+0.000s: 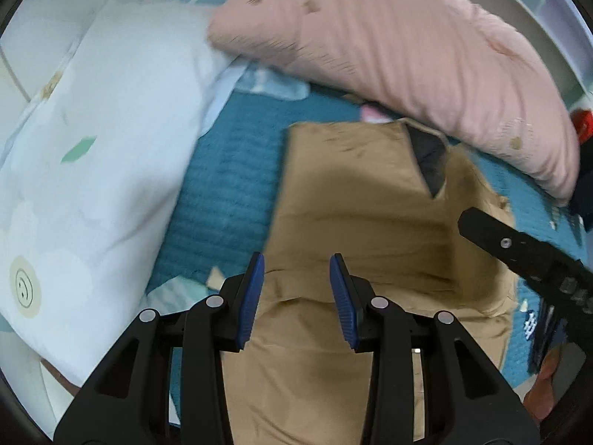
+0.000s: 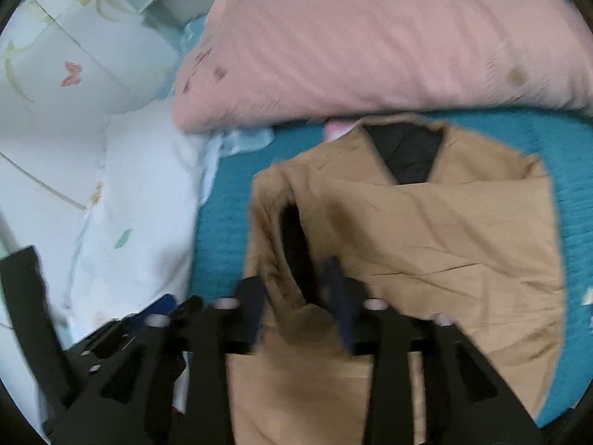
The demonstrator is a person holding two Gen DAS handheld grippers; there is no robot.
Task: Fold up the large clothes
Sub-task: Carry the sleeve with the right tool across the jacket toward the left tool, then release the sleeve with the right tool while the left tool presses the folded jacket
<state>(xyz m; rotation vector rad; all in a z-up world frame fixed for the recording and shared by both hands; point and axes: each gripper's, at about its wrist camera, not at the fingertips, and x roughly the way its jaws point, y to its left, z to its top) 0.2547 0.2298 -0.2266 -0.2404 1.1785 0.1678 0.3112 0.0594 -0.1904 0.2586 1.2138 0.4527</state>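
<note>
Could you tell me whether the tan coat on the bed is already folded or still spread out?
Partly folded: the tan coat lies with one side panel across its front, below the dark collar lining.

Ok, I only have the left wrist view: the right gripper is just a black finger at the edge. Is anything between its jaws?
Observer: Yes, the right gripper straddles a raised fold of the tan coat, jaws apart.
Operator: Which part?
Observer: The edge at picture left, where a dark slit gapes, perhaps a sleeve opening; it is blurred.
Operator: And the coat's far side?
Observer: It lies flat, its edge on the teal cover.
</note>
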